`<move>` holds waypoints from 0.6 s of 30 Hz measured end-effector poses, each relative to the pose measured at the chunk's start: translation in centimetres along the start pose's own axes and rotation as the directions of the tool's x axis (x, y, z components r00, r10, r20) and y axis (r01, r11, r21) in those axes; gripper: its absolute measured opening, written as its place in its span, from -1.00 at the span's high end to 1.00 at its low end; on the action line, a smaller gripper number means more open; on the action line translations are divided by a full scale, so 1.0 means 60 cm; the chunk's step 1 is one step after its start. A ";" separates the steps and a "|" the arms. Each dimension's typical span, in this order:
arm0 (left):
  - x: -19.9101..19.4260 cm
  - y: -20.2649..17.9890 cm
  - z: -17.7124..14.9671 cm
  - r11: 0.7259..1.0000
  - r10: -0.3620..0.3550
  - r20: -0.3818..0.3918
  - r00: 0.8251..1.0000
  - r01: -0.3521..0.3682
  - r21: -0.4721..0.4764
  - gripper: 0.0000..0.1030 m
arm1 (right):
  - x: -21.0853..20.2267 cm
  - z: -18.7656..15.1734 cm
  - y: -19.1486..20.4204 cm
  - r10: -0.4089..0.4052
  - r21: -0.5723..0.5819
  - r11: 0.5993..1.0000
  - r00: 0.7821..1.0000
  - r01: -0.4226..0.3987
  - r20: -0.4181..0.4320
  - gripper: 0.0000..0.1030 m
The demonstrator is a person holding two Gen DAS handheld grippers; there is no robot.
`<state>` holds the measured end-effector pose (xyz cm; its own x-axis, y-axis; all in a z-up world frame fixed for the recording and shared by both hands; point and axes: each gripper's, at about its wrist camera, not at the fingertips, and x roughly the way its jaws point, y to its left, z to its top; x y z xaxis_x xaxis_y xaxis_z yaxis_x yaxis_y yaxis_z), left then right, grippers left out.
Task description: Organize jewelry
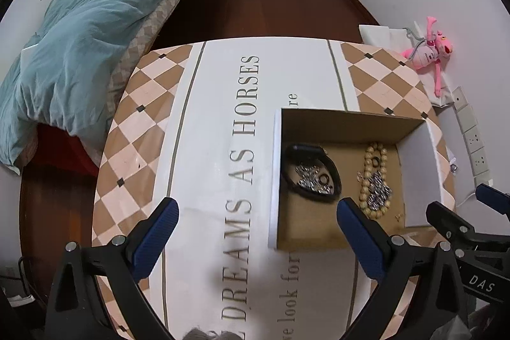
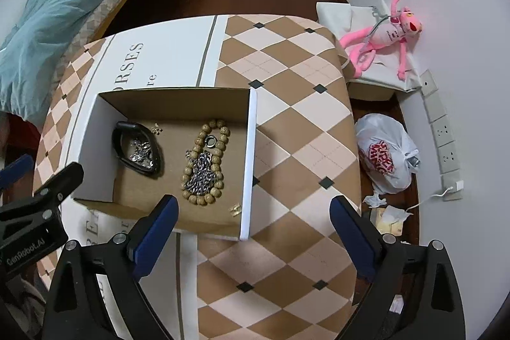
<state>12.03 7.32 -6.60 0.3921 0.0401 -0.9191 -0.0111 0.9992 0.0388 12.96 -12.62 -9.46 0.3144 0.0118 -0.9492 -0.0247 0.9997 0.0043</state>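
Left wrist view first: the left gripper (image 1: 256, 220) hangs steeply downward over the table (image 1: 159, 104), jaws spread wide with nothing between them, its right-hand fingertip just over the near left corner of the cardboard box (image 1: 341, 123). Inside the box lie the black bracelet (image 1: 331, 163) with a silver chain (image 1: 310, 179) heaped in its loop, and beside it the wooden bead bracelet (image 1: 371, 177) with a second tangle of chain on top. At the right edge the right gripper (image 1: 463, 212) pokes in — and that is the worry: both tools crowd the same box, so a careless dip could knock fingers together or shove the light box across the slick tablecloth. Over to the right wrist view: the right gripper (image 2: 253, 212) also tilts sharply down, fingers wide apart and empty, hovering at the box's near edge. Here the beads (image 2: 204, 164) ring a silver chain (image 2: 200, 172), a small ring (image 2: 210, 141) sits inside the loop, and two gold earrings (image 2: 235, 208) (image 2: 156, 128) lie loose on the box floor. Those pieces look tiny and slippery — broad pads may miss them, or snag the chain and drag the beads along.
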 end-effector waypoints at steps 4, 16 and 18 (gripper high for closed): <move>-0.040 0.004 -0.018 1.000 -0.009 0.031 0.999 0.010 -0.009 -0.97 | -0.042 -0.019 -0.004 -0.007 0.012 1.000 0.999 0.006 0.040 -0.89; -0.225 0.011 -0.085 1.000 -0.016 0.215 0.976 0.020 -0.014 -0.97 | -0.242 -0.110 -0.004 -0.013 0.037 0.999 0.971 0.005 0.237 -0.89; -0.246 0.012 -0.093 1.000 -0.019 0.231 0.973 0.023 -0.015 -0.97 | -0.275 -0.122 -0.005 -0.017 0.036 0.999 0.963 0.008 0.268 -0.89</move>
<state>1.08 7.50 4.80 0.5938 0.0188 -0.8044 -0.0162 0.9998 0.0114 0.86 -13.30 3.89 0.5580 0.0003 -0.8299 0.0121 0.9999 0.0085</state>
